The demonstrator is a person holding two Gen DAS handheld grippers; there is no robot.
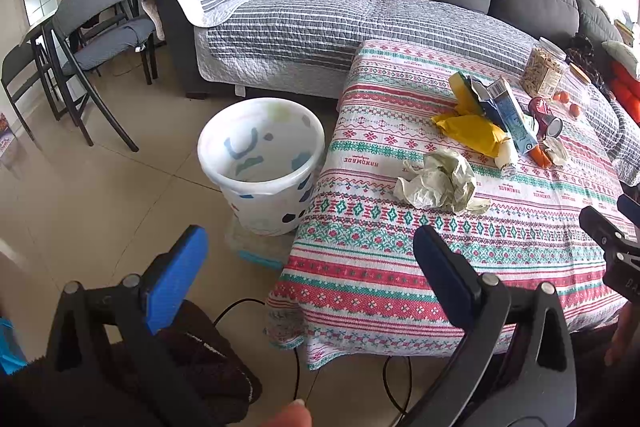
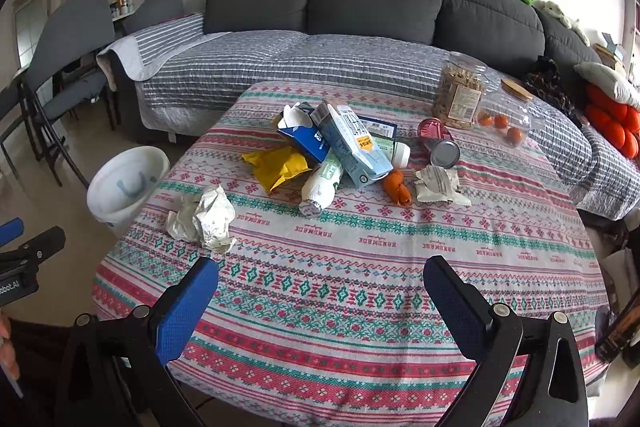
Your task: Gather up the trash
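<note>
Trash lies on the patterned tablecloth [image 2: 360, 267]: a crumpled paper ball [image 2: 206, 217] [image 1: 440, 183], a yellow wrapper [image 2: 278, 165] [image 1: 472, 129], a light blue carton [image 2: 352, 147] [image 1: 514, 117], a dark blue carton [image 2: 302, 135], a white bottle [image 2: 322, 187], an orange peel [image 2: 396, 187], a crumpled white wrapper [image 2: 438, 185] and a red can [image 2: 440, 143] [image 1: 546, 119]. A white bin [image 1: 260, 163] [image 2: 128, 183] stands on the floor left of the table. My left gripper [image 1: 310, 267] is open near the table's front left corner. My right gripper [image 2: 320, 295] is open over the table's front.
A clear jar of snacks [image 2: 460, 95] and a clear jar with small oranges [image 2: 506, 117] stand at the table's back right. A grey sofa [image 2: 360, 27] runs behind the table. Folding chairs [image 1: 100, 27] stand at left. Cables [image 1: 300, 347] hang by the table's front edge.
</note>
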